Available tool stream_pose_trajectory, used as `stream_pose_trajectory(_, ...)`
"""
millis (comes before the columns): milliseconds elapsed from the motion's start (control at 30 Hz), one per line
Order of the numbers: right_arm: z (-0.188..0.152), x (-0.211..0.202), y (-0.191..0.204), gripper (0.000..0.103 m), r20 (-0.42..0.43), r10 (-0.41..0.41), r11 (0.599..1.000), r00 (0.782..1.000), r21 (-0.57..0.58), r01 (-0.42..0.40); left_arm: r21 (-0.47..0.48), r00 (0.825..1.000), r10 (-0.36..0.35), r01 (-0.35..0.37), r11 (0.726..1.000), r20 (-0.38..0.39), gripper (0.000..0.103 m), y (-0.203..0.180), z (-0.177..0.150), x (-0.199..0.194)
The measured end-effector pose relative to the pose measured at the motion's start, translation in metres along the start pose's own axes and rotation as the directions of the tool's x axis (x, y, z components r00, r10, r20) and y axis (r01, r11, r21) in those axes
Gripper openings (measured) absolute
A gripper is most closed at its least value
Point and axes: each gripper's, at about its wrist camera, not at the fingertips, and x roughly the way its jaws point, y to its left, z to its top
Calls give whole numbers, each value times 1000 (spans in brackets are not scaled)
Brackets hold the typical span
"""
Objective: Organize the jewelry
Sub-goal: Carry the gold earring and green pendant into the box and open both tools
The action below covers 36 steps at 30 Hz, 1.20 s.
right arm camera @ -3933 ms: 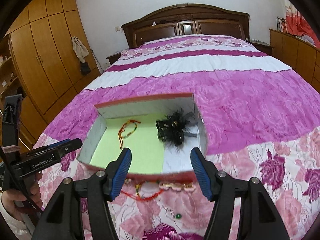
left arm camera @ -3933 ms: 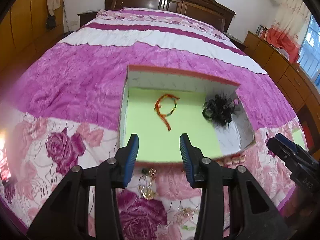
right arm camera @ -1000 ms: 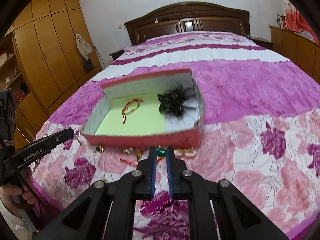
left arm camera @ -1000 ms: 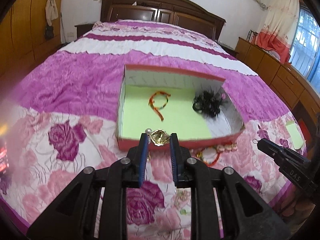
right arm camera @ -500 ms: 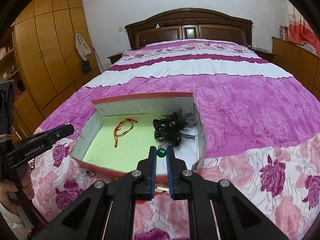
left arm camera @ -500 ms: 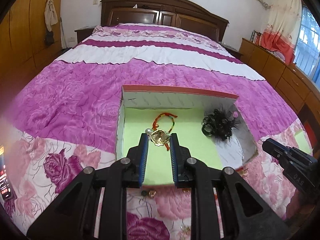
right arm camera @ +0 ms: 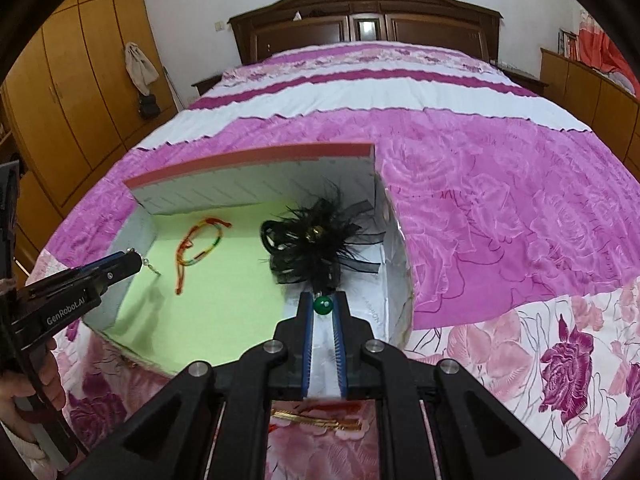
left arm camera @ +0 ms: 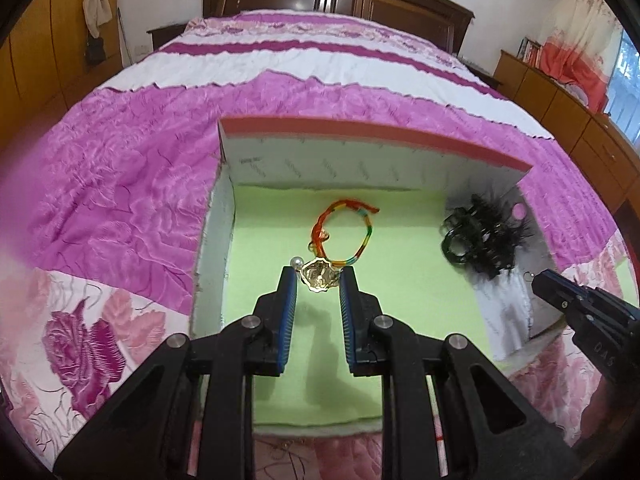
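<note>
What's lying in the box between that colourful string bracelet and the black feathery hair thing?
Nothing: only bare green lining separates the string bracelet from the black feather hairpiece. Both wrist views show that stretch of the box bare.

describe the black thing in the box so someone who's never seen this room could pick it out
On the pink floral bedspread sits an open red-edged box with a pale green floor. The black feathered hair clip lies at its right end, on the white strip beside the green. It is the only dark, fluffy piece; its neighbour, the braided cord bracelet, is thin and red, yellow and green.
</note>
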Motion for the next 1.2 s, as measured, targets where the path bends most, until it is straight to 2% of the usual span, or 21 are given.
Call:
stream_pose_trajectory(233,0,19,-3,11,-33,-18,1000,999,0,18,0,999,11,-11,1000,-42,13,0,-1,19)
stream_pose_trajectory(667,2,26,-3,14,-25,-27,1000,999,0,27,24,996,46,-44,999,-75,17,-6,1,28)
stream_pose_trajectory(900,2,12,1,23,-2,6,1000,1000,3,-6,11,999,32,-32,999,-38,23,-2,4,5)
stream_pose_trajectory(1200,2,-31,12,30,72,39,999,997,12,-39,-4,1000,3,-3,1000,8,27,8,2,-36)
